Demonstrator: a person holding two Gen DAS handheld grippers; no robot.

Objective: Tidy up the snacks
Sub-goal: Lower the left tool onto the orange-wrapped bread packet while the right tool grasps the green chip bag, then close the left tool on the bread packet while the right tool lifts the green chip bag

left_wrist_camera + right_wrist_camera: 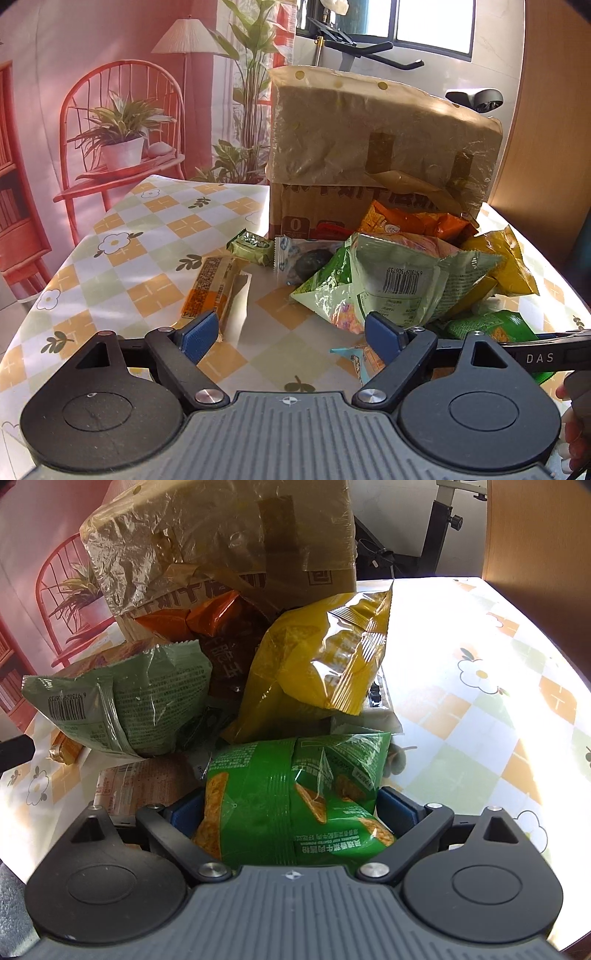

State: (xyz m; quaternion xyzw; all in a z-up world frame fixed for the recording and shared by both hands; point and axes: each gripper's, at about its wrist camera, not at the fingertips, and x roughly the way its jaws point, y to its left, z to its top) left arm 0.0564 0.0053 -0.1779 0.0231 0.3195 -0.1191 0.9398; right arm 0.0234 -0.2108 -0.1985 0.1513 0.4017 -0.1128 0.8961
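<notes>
We hold the left hand-held gripper [291, 334] low over the bench [122, 258] with its jaws apart and nothing between them; bare cloth lies under the gap, a thin bar [210, 288] just beside the left pad and a pale green bag [391, 280] near the right one. The right hand-held gripper [291, 812] also stands wide, straddling a green bag [295, 801]; we cannot tell whether the pads press it, so we judge it not yet gripped. The snacks lie heaped against a box [221, 546], a yellow bag [317, 664] leaning on top. Risks, as we judge them: closing hard may crush the chips; the slick film may slip from the pads; lifting the green bag may topple the yellow one; the left jaws may close on nothing.
</notes>
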